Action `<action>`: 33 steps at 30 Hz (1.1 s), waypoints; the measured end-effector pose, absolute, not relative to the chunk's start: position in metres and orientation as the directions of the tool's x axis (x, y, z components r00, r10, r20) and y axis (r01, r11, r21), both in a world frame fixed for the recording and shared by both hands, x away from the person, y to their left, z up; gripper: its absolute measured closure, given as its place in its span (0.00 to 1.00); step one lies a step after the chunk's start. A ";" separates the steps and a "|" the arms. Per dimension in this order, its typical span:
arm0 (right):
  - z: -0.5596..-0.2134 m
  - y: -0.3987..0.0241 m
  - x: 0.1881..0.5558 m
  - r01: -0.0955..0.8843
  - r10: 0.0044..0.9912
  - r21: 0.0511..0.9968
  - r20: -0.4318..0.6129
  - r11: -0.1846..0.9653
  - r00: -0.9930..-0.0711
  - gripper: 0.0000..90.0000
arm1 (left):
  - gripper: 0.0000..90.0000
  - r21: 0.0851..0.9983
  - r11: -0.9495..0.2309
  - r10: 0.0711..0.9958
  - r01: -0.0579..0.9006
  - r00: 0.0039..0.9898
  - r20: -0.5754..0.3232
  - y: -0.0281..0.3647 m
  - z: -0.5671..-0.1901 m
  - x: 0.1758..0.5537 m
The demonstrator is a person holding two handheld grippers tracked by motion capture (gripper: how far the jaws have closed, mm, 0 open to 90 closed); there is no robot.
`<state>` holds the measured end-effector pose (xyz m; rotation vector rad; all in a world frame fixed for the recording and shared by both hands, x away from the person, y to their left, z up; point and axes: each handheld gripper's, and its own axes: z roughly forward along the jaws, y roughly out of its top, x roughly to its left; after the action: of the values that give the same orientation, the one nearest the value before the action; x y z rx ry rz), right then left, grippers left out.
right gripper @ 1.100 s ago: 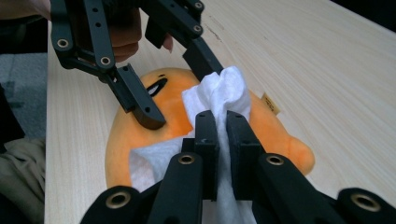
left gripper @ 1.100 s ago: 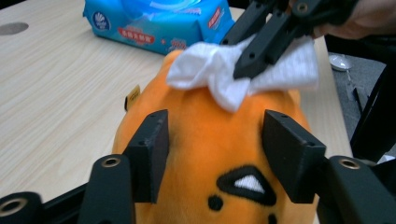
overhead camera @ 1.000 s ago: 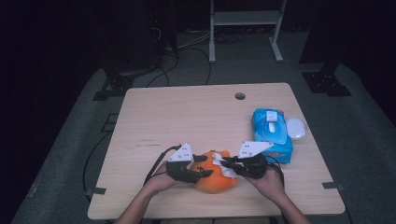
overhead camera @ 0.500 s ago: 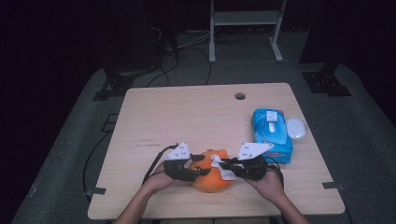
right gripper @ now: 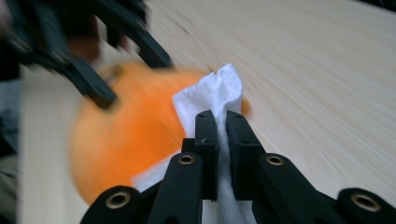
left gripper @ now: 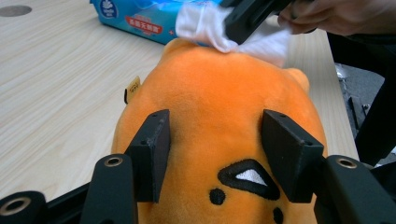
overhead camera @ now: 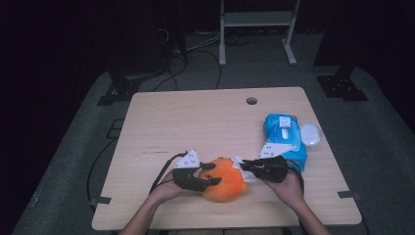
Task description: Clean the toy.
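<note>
An orange plush toy [overhead camera: 224, 179] lay on the tabletop [overhead camera: 205, 122] near its front edge. The left gripper [left gripper: 214, 154] had its fingers [left gripper: 152, 149] clamped on the toy's face end, one on each side. The right gripper [right gripper: 222, 140], just right of the toy, had its fingers together on a white wipe [right gripper: 215, 91], which was pressed against the toy's top. A blue pack of wipes [overhead camera: 284, 137] lay behind and to the right of the toy, with a white lid [overhead camera: 310, 133] beside the pack.
</note>
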<state>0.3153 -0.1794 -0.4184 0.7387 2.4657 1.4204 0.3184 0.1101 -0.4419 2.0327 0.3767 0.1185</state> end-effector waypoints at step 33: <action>-0.421 -0.160 0.298 0.258 0.424 0.833 0.031 0.490 -0.905 0.93 | 0.13 0.852 -0.443 0.311 0.278 0.939 -0.145 0.114 -0.429 0.319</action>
<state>0.2981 -0.1605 -0.4210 0.5906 2.5539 1.3808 0.3193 0.1137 -0.4292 2.0555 0.4202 0.0399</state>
